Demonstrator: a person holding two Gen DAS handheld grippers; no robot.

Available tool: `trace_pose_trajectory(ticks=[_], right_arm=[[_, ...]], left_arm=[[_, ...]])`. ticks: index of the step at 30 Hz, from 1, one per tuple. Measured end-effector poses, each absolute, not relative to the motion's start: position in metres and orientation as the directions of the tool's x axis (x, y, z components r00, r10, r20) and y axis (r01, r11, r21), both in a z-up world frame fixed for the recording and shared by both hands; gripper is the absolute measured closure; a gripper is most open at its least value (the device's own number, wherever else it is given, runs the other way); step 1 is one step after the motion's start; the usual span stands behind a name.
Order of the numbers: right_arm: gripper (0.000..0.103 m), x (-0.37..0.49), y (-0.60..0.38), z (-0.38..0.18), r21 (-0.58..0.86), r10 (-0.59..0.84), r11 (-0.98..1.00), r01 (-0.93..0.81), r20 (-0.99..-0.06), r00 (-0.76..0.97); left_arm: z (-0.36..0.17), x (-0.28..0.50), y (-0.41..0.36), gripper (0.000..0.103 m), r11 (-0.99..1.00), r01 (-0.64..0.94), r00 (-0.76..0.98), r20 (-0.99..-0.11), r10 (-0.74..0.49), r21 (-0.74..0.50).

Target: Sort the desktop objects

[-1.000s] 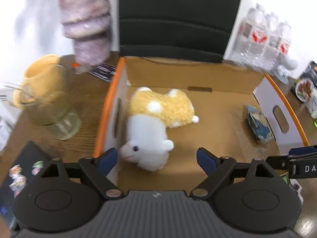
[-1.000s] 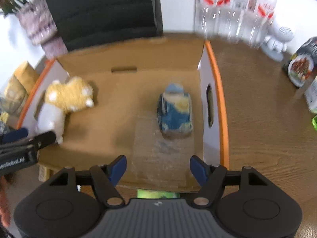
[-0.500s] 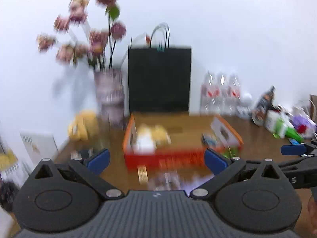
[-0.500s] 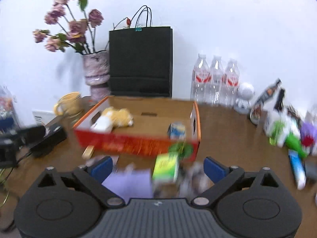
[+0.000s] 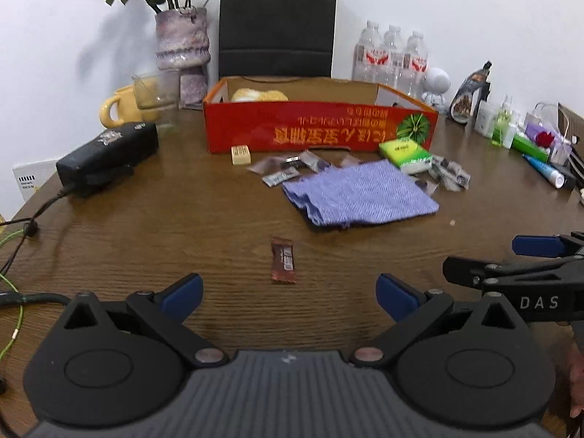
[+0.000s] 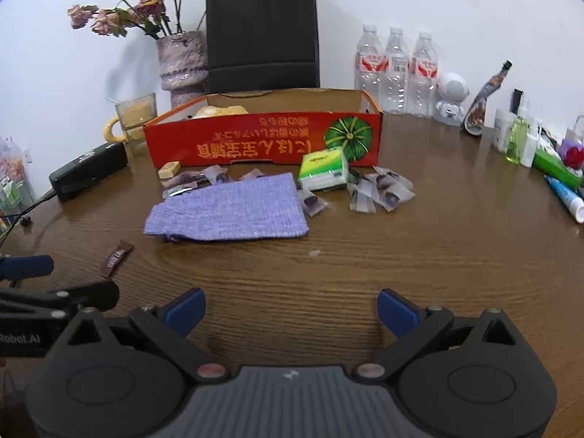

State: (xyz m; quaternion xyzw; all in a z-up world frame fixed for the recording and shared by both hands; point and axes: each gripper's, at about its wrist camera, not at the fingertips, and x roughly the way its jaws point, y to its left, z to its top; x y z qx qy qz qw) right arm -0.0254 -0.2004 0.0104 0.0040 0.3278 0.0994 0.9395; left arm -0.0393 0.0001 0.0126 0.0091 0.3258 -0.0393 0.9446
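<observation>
A red cardboard box (image 5: 321,129) (image 6: 262,142) stands at the back of the wooden table with a yellow plush toy (image 5: 259,95) inside. In front of it lie a purple cloth (image 5: 359,193) (image 6: 230,210), a green tissue pack (image 5: 405,151) (image 6: 323,168), a small tan block (image 5: 241,155) (image 6: 168,169) and several clear snack packets (image 6: 379,189). A brown candy bar (image 5: 283,264) (image 6: 116,257) lies near my left gripper (image 5: 288,292), which is open and empty. My right gripper (image 6: 290,308) is open and empty over bare table.
A black device (image 5: 107,153) with a cable, a glass (image 5: 157,93), a yellow mug (image 5: 118,107) and a flower vase (image 5: 182,45) stand left. A black bag (image 5: 277,22) and water bottles (image 5: 390,56) stand behind. Bottles, tubes and a white figure (image 6: 452,98) crowd the right side.
Both grippers have pulled back and up from over the box to the near side of the table. Both stay open and empty.
</observation>
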Motion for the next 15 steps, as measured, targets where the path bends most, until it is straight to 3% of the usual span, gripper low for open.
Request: trace_pose_trajectory(ticks=[15], right_arm=[[0.0,-0.023,-0.194,0.003,0.033,0.163,0.982,-0.185,-0.638,0.752]], left_arm=[[0.0,-0.031,0.001,0.0,0.998,0.06,0.767,-0.641,-0.038,0.012]])
